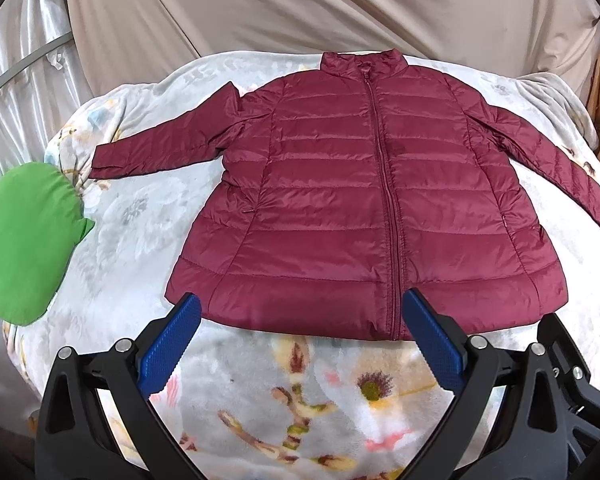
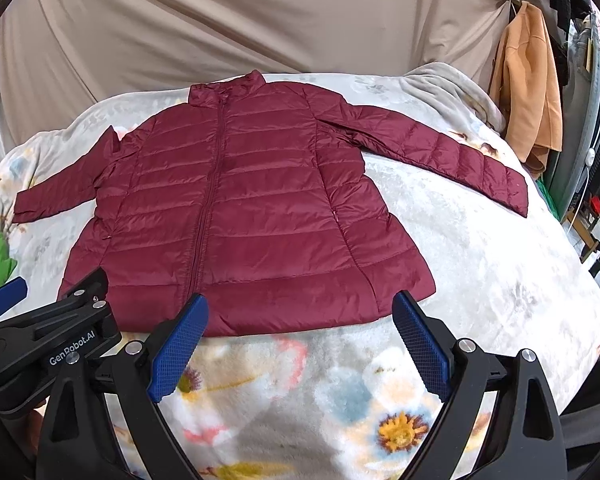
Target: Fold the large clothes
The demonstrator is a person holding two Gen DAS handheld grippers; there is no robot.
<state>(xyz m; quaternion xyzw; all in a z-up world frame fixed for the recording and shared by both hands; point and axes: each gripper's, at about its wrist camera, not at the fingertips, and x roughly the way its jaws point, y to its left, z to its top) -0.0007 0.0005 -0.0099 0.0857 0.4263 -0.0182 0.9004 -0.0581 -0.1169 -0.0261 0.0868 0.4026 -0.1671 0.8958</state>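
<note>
Lying face up and zipped shut, the maroon quilted puffer jacket [image 1: 364, 200] is spread flat on a bed covered by a pale floral fleece blanket [image 1: 300, 392], collar at the far side and hem nearest the cameras. Its long axis, marked by the zipper, runs straight away from both tools, while the sleeves reach out sideways: the jacket's left-hand sleeve [image 1: 160, 140] angles down toward a green cushion [image 1: 24, 240], and the other sleeve [image 2: 444, 156] stretches toward the bed's right edge.

The left gripper [image 1: 300, 324] hovers just short of the hem with its blue pads spread wide, empty, roughly framing the hem's left half up to the zipper. The right gripper [image 2: 300, 320] is likewise wide open and holds nothing, its pads bracketing the hem's right half from the zipper outward. Neither touches the fabric, as far as can be seen.

Nothing is folded yet, so the task looks to be at its start. Each sleeve lies on the side of its matching gripper, so a first fold of the sleeves inward across the body would likely fall to the nearer hand, each reaching forward and outward past the hem.
</note>
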